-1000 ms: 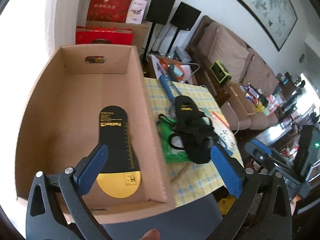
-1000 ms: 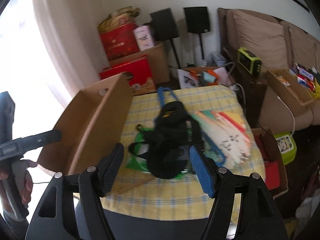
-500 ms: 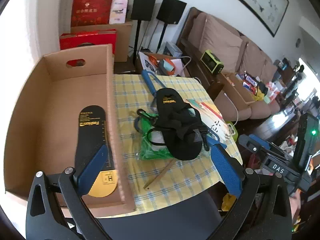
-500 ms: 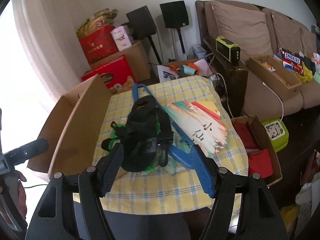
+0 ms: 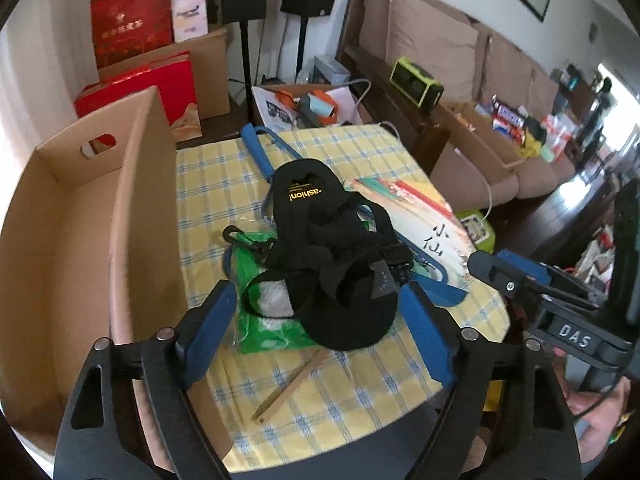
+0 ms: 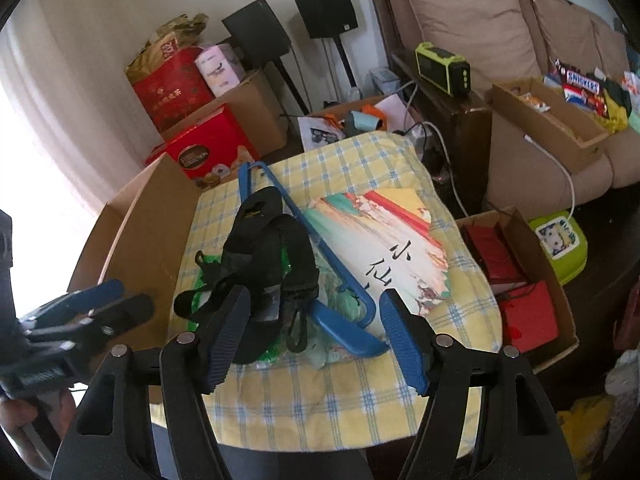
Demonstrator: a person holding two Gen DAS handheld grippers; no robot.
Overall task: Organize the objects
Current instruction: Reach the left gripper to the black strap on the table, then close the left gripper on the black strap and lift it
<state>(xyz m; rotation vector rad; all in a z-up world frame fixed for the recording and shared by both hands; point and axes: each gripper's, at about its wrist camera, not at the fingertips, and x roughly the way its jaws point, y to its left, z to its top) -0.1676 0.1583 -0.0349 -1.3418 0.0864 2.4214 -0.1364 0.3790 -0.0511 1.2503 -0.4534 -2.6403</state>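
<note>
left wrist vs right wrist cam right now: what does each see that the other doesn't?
Left wrist only: the wooden stick on the checked cloth, and the cardboard box's inside with its handle hole. Right wrist only: the floor box of red bags beside the table. Both: the black strap bundle on the green bag, the blue hanger, the picture book, both grippers open.

The left tongs [image 5: 316, 320] fill the bottom of the frame, blue pads spread wide with nothing between them. Just beyond, mid-frame, a black sandal [image 5: 332, 256] lies on a green bag [image 5: 272, 320] on the checked tabletop [image 5: 352, 380]. A blue hanger [image 5: 260, 156] runs from under the sandal toward the upper middle. A wooden stick [image 5: 290, 380] lies below the bag. A cardboard box [image 5: 132, 208] stands at left. A fan [image 5: 416, 208] lies right of the sandal. The right tongs [image 5: 516, 276] enter at the right edge.
</note>
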